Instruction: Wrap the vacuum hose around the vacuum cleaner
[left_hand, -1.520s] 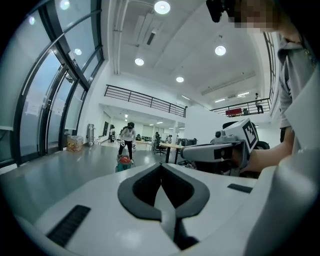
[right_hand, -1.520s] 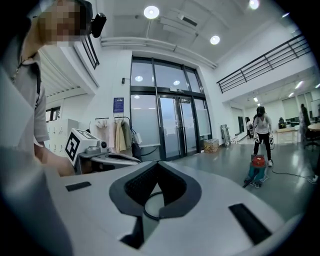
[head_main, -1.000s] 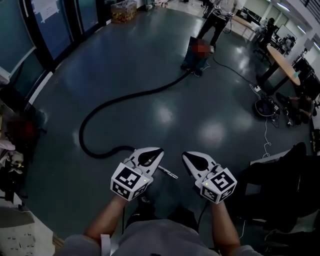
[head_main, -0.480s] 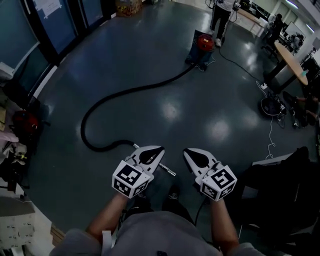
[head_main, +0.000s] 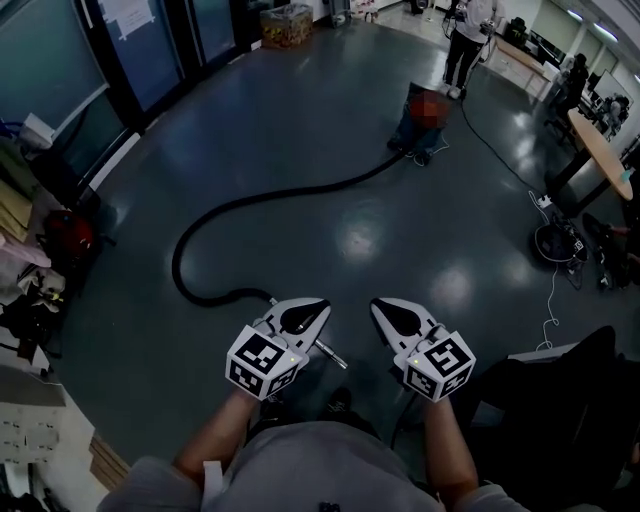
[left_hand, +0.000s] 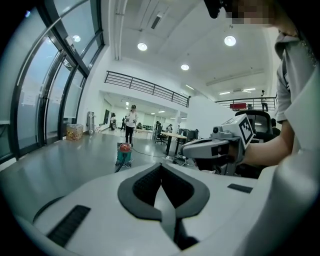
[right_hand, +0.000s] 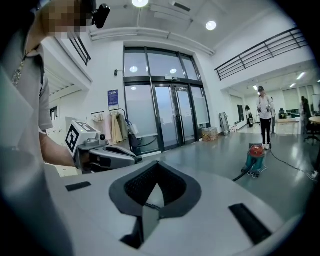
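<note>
Glossy grey floor (head_main: 300, 120): black vacuum hose (head_main: 177, 265) curls from the far vacuum cleaner (head_main: 424, 118); left tool (head_main: 318, 306) and right tool (head_main: 380, 306) clenched, empty.

Black vacuum hose (head_main: 178, 266) loops across the floor (head_main: 300, 90) from the vacuum cleaner (head_main: 424, 122) toward the left gripper (head_main: 322, 306), beside the right gripper (head_main: 379, 306).

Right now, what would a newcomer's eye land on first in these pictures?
First comes the long black vacuum hose, which snakes in a wide loop across the dark floor, from near the person's feet to the vacuum cleaner far up the room. In the foreground, the left gripper and right gripper hang side by side above the floor, both shut with nothing in them.
</note>
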